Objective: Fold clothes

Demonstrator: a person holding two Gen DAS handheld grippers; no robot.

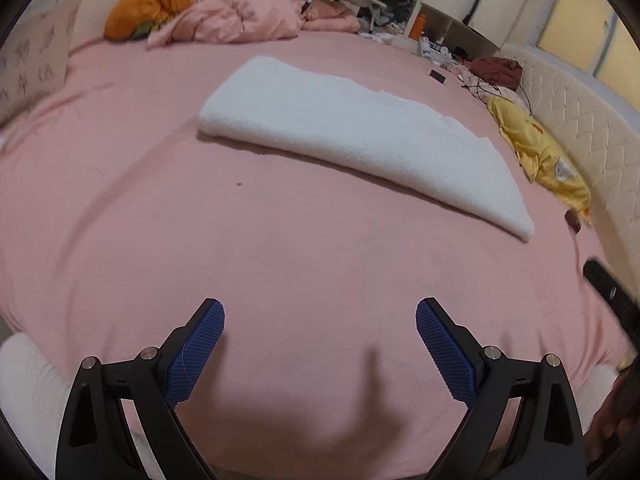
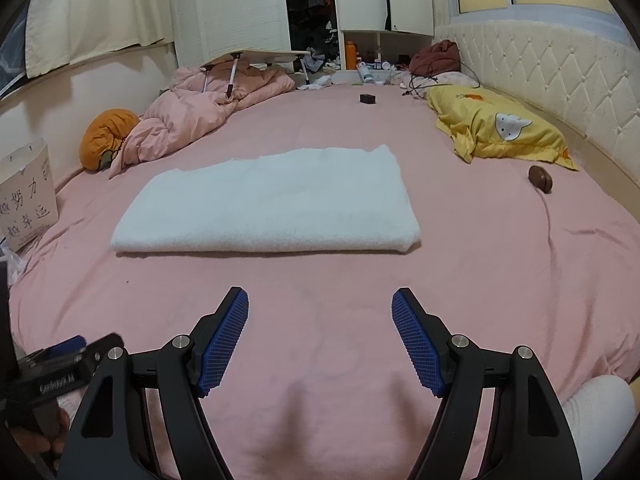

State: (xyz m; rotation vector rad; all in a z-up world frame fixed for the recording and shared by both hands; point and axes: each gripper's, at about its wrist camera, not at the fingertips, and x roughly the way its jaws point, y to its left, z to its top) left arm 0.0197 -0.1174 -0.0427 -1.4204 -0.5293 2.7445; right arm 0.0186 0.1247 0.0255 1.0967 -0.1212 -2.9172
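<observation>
A white fluffy cloth (image 2: 268, 208), folded into a long flat rectangle, lies on the pink bed sheet (image 2: 320, 340). In the left wrist view the same white cloth (image 1: 352, 136) runs slantwise across the bed. My right gripper (image 2: 320, 300) hovers over bare sheet, a little short of the cloth's near edge, open with nothing between its blue pads. My left gripper (image 1: 320, 312) is also open and empty, above the sheet and well back from the cloth. At the lower left of the right wrist view the left gripper (image 2: 72, 348) shows from the side, blurred.
A crumpled pink quilt (image 2: 200, 112), an orange cushion (image 2: 106, 136) and a folding lap table (image 2: 256, 58) sit at the far left. A yellow pillow (image 2: 496, 128) and a brown object (image 2: 540, 178) lie by the padded headboard (image 2: 560, 76). A paper bag (image 2: 28, 196) stands at left.
</observation>
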